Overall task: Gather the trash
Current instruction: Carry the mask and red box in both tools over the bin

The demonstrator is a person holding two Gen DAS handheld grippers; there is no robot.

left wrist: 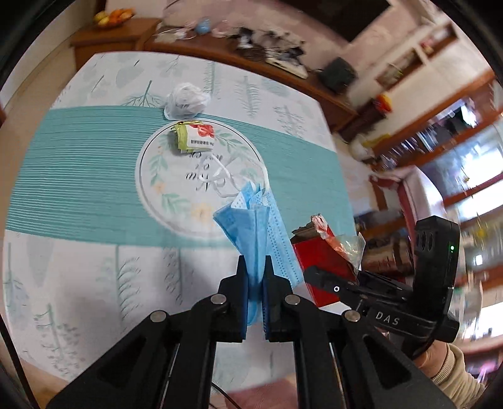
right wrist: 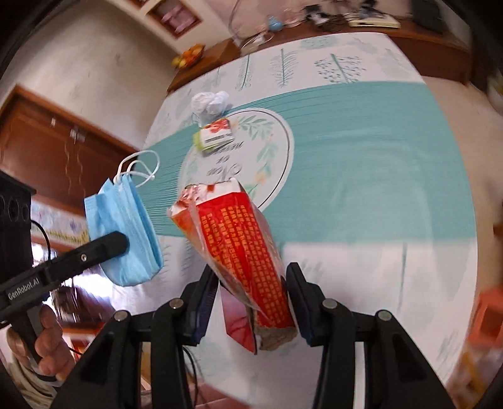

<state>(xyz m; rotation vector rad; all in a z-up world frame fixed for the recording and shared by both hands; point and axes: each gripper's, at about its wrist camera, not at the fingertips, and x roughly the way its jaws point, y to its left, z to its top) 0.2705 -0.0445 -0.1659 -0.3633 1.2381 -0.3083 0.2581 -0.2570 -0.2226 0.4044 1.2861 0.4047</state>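
Observation:
My left gripper (left wrist: 254,261) is shut on a folded blue face mask (left wrist: 251,226), which hangs above the table with its white ear loops dangling. From the right wrist view the mask (right wrist: 125,226) shows at the left, pinched in the left gripper's fingers (right wrist: 107,245). My right gripper (right wrist: 251,273) is shut on a torn red packet (right wrist: 245,251) with a clear plastic wrap, lifted off the table. That packet (left wrist: 317,261) appears right of the mask. On the table lie a crumpled white plastic bag (left wrist: 187,100) and a small green-and-white packet (left wrist: 195,135).
The table (left wrist: 78,176) wears a teal-striped cloth with a round leaf print. A wooden sideboard (left wrist: 239,56) with clutter and a fruit bowl (left wrist: 113,17) stands behind it. Shelves (left wrist: 440,141) fill the right. A hand (right wrist: 47,339) holds the left gripper's handle.

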